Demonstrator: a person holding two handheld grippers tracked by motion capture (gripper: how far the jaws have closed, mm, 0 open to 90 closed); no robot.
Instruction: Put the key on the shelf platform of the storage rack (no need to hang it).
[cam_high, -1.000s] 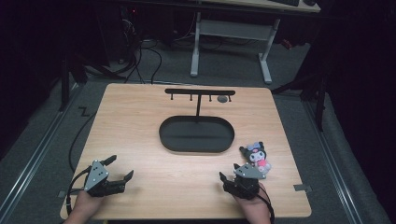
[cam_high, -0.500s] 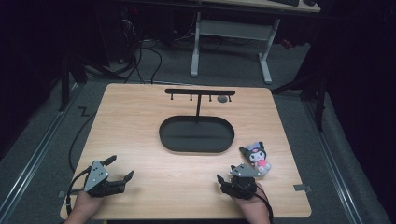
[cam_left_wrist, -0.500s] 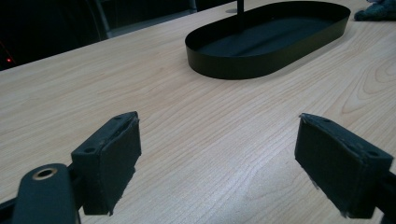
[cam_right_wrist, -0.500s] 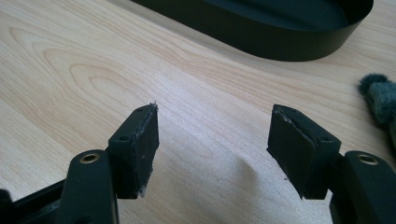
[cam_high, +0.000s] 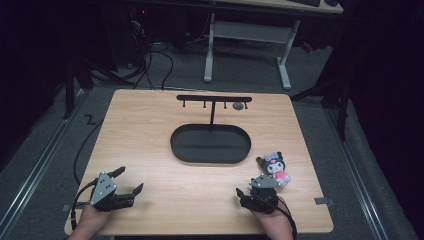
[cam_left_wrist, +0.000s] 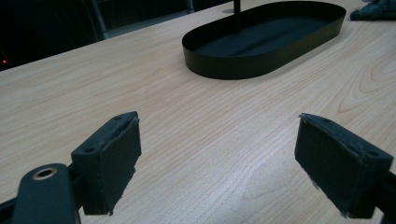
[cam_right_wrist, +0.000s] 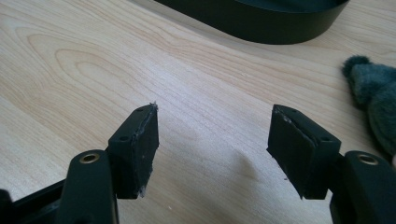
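Note:
A black oval tray (cam_high: 210, 143) lies mid-table with a black T-shaped hook stand (cam_high: 214, 100) rising from its far side. A small plush doll (cam_high: 273, 167) with dark ears and a pink body lies to the right of the tray. My right gripper (cam_high: 243, 194) rests just in front of the doll, open, with nothing between its jaws; the doll's dark fur (cam_right_wrist: 376, 102) shows at the right of the right gripper view. My left gripper (cam_high: 129, 181) sits near the front left corner, open and holding nothing; the tray (cam_left_wrist: 261, 39) lies ahead of it.
The wooden table (cam_high: 150, 130) ends close behind both hands. A small round dark object (cam_high: 238, 106) hangs under the stand's bar at its right end. Beyond the table stands a white-legged desk (cam_high: 247, 30) with cables on the grey floor.
Both grippers have drifted slightly toward the table's front edge. The doll and tray have not moved.

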